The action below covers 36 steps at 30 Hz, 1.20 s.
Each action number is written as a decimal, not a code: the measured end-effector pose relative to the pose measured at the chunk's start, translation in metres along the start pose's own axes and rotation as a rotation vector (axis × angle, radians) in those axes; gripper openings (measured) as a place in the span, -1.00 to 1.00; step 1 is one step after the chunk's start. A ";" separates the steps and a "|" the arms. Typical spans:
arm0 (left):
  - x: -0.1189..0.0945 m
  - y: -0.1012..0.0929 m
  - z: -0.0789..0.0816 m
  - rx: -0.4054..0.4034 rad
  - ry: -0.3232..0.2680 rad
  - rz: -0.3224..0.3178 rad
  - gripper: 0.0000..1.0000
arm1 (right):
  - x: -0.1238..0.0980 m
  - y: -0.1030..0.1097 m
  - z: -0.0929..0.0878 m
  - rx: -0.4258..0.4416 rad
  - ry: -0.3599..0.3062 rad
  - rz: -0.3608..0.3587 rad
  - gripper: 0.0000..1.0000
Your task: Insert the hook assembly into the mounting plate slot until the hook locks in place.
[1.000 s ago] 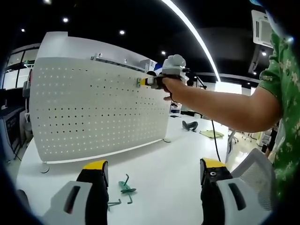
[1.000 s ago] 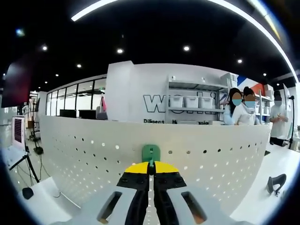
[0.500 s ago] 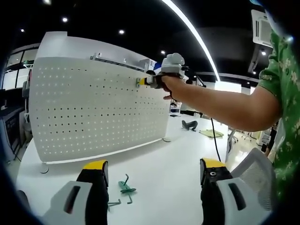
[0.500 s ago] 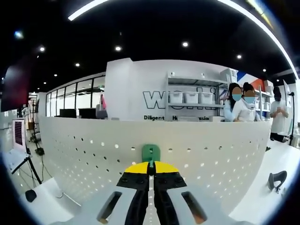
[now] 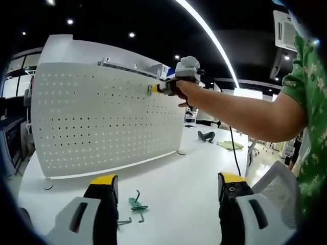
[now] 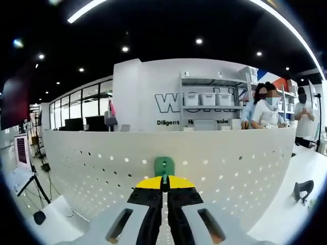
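Right gripper [image 6: 163, 182] clamps the green hook [image 6: 164, 166] against the white pegboard [image 6: 230, 168]. Left gripper [image 5: 166, 196] hangs agape over the table [image 5: 179, 184], near spare hooks [image 5: 137, 203].

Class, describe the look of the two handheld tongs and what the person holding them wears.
The left tongs have pale grey jaws with dark inner faces, slotted sides and yellow tips. The right tongs match: grey slotted jaws, black inner parts, yellow tips; in the left gripper view they carry a rounded white housing, and a thin dark cable hangs below the arm. The person wears a short green patterned sleeve.
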State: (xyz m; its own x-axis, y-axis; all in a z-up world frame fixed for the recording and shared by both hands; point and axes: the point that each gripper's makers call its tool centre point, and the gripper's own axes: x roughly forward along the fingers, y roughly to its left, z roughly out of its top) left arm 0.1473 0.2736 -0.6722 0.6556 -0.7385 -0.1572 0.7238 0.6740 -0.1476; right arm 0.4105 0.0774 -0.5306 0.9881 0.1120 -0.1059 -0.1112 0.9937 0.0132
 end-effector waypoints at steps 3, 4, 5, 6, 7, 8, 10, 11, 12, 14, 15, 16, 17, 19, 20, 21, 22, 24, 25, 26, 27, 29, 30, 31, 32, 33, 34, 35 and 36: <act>-0.001 0.001 -0.001 -0.002 0.001 0.001 0.64 | 0.000 0.000 0.000 -0.006 0.003 0.001 -1.00; -0.001 0.000 -0.001 -0.002 0.002 0.001 0.64 | 0.000 0.000 0.000 -0.010 0.003 0.001 -1.00; -0.001 0.000 -0.001 -0.003 0.002 0.001 0.64 | 0.000 0.000 0.000 -0.012 0.003 0.001 -1.00; -0.001 0.000 -0.001 -0.004 0.002 0.000 0.64 | 0.001 0.000 0.000 -0.015 0.002 0.001 -1.00; -0.001 0.000 -0.002 -0.004 0.002 0.000 0.64 | 0.001 0.000 0.000 -0.016 0.001 0.002 -0.99; 0.000 -0.001 -0.002 -0.003 0.002 -0.001 0.64 | 0.001 0.000 0.000 -0.020 0.001 0.002 -0.99; 0.000 0.000 -0.001 -0.004 0.001 -0.001 0.64 | 0.000 0.000 0.000 -0.026 0.000 0.002 -0.99; 0.000 0.000 -0.001 -0.003 0.001 0.000 0.64 | 0.000 0.000 0.000 -0.024 0.001 0.004 -0.99; 0.000 0.000 -0.001 -0.003 0.000 0.000 0.64 | 0.000 0.000 -0.001 -0.024 0.004 0.004 -0.99; 0.000 0.000 0.000 -0.004 -0.001 0.000 0.64 | 0.000 0.001 0.000 -0.026 0.001 0.002 -0.99; 0.000 0.000 0.000 -0.003 -0.001 0.000 0.64 | 0.001 0.001 0.000 -0.036 -0.001 0.000 -0.99; -0.001 0.000 -0.001 -0.003 0.000 0.000 0.64 | 0.001 0.001 0.000 -0.035 -0.001 0.000 -0.99; -0.001 0.000 -0.001 -0.004 0.002 0.001 0.64 | 0.001 0.000 0.000 -0.028 -0.001 0.000 -0.99; -0.001 0.000 -0.001 -0.005 -0.002 0.002 0.64 | -0.001 0.001 0.006 -0.056 -0.036 -0.003 -0.99; -0.001 0.001 -0.001 -0.006 0.000 0.003 0.64 | -0.003 0.001 0.006 -0.059 -0.031 -0.010 -0.99; -0.001 0.001 -0.002 -0.005 0.001 0.004 0.64 | -0.001 0.001 0.003 -0.052 -0.017 -0.002 -0.99; -0.001 0.001 -0.002 -0.007 0.002 0.002 0.64 | 0.000 0.002 0.000 -0.054 0.003 0.007 -0.99; -0.001 0.001 -0.002 -0.005 0.002 0.002 0.64 | 0.000 0.001 0.000 -0.051 -0.006 0.004 -0.99; -0.001 0.001 -0.002 -0.004 0.000 0.002 0.64 | 0.000 0.002 0.000 -0.047 -0.006 0.004 -0.99; 0.000 0.000 -0.001 -0.006 -0.001 0.001 0.64 | 0.000 0.002 0.000 -0.050 -0.007 0.003 -0.99; 0.000 0.000 -0.001 -0.007 -0.001 0.001 0.64 | 0.000 0.002 0.000 -0.051 -0.009 0.001 -0.99; 0.001 0.000 -0.001 -0.004 0.000 -0.001 0.64 | 0.000 0.002 0.000 -0.042 -0.010 0.001 -0.99; 0.001 0.000 -0.001 -0.004 -0.001 -0.001 0.64 | 0.000 0.002 0.000 -0.041 -0.010 0.000 -0.99; 0.000 0.001 -0.001 -0.003 0.000 0.000 0.64 | -0.001 0.002 0.000 -0.038 -0.014 -0.002 -0.99; 0.000 0.001 -0.001 -0.004 -0.001 0.001 0.64 | -0.001 0.002 0.000 -0.038 -0.017 -0.003 -0.99; 0.000 0.002 -0.002 -0.008 -0.001 0.002 0.64 | -0.001 0.002 0.000 -0.037 -0.018 -0.004 -0.99; 0.000 0.002 -0.002 -0.007 -0.001 0.003 0.64 | -0.001 0.002 0.000 -0.043 -0.018 -0.005 -0.99; 0.000 0.002 -0.002 -0.005 0.001 0.003 0.64 | 0.000 0.002 0.000 -0.043 -0.016 -0.005 -0.99; 0.000 0.002 -0.002 -0.005 0.003 0.002 0.63 | 0.000 0.002 0.000 -0.041 -0.016 -0.005 -0.99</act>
State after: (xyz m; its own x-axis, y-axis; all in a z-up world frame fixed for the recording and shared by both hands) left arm 0.1479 0.2747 -0.6748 0.6567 -0.7370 -0.1600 0.7212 0.6757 -0.1524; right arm 0.4105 0.0793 -0.5304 0.9902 0.1070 -0.0902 -0.1099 0.9935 -0.0283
